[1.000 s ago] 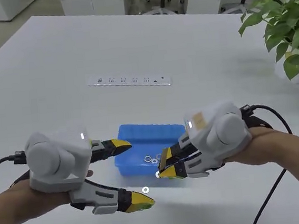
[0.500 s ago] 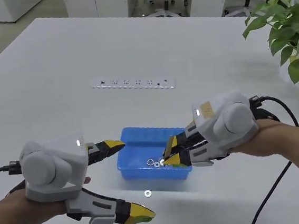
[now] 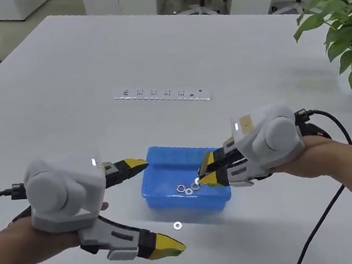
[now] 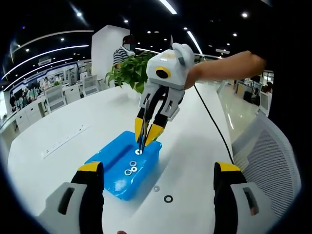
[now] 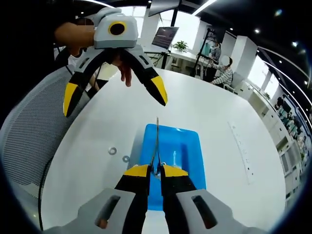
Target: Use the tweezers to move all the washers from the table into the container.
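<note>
Right hand-held gripper (image 3: pixel 205 173) has moved over container (image 3: pixel 166 155) — clamping tweezers (image 5: pixel 156 141).

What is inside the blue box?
A few small washers lie on the floor of the blue container, with the tips of the tweezers inside too. The right hand-held gripper covers part of its right side, so anything there is hidden.

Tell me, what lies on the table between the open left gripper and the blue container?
In the left gripper view, two lie on the table there: a washer near the container, and a second washer nearer the left gripper.
</note>
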`<action>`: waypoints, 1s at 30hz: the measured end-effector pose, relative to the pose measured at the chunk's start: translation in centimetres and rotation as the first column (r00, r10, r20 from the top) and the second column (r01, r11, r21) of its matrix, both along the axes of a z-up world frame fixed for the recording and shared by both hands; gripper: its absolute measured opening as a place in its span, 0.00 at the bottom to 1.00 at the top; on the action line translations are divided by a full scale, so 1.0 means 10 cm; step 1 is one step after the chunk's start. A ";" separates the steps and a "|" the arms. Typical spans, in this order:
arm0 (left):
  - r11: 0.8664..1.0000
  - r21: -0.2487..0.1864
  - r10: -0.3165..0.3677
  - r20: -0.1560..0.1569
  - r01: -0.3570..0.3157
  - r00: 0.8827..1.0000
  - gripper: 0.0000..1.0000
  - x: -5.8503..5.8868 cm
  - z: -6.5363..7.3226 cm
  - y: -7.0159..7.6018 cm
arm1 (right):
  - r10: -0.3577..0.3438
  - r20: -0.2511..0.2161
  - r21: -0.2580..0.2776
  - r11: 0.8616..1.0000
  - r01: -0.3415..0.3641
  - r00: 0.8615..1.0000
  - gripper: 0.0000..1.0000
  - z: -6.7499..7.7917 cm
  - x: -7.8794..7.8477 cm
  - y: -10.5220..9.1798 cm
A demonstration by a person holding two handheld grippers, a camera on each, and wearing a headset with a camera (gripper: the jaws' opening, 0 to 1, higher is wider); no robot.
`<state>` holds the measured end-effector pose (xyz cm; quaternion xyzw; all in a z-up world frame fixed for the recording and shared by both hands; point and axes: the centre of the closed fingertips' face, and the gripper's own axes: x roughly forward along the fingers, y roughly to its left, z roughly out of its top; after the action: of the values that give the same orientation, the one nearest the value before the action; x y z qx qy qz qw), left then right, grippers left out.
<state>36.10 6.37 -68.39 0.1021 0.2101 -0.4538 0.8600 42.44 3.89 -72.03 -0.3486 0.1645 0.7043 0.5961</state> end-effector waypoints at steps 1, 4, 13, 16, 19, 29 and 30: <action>1.000 0.000 0.001 -0.001 -0.001 1.000 0.99 0.01 0.00 0.00 | -0.002 -0.003 -0.002 1.000 0.002 1.000 0.10 -0.02 0.01 0.00; 1.000 0.002 0.001 -0.001 -0.001 1.000 0.99 0.04 0.01 0.00 | -0.007 -0.010 -0.008 1.000 0.007 1.000 0.10 -0.07 0.03 -0.01; 1.000 -0.002 -0.006 0.005 0.006 1.000 0.96 0.13 0.05 -0.06 | -0.024 -0.024 -0.029 0.999 0.023 0.999 0.10 -0.24 0.11 -0.05; 1.000 -0.001 -0.008 0.010 0.008 1.000 0.92 0.18 0.07 -0.08 | -0.030 -0.035 -0.037 0.999 0.029 0.999 0.10 -0.30 0.12 -0.06; 1.000 -0.005 -0.005 0.010 0.006 1.000 0.87 0.24 0.09 -0.11 | -0.032 -0.039 -0.046 0.998 0.030 0.999 0.10 -0.35 0.13 -0.08; 1.000 0.006 -0.025 0.041 0.025 0.999 0.58 0.45 0.15 -0.21 | -0.035 -0.061 -0.054 0.998 0.032 0.998 0.10 -0.43 0.12 -0.06; 1.000 0.010 -0.028 0.044 0.027 0.999 0.55 0.47 0.15 -0.21 | -0.037 -0.063 -0.054 0.998 0.033 0.997 0.10 -0.44 0.12 -0.06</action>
<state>40.79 4.23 -66.85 0.1189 0.1918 -0.4622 0.8576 43.66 3.25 -76.39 -0.3387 0.2082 0.6999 0.5933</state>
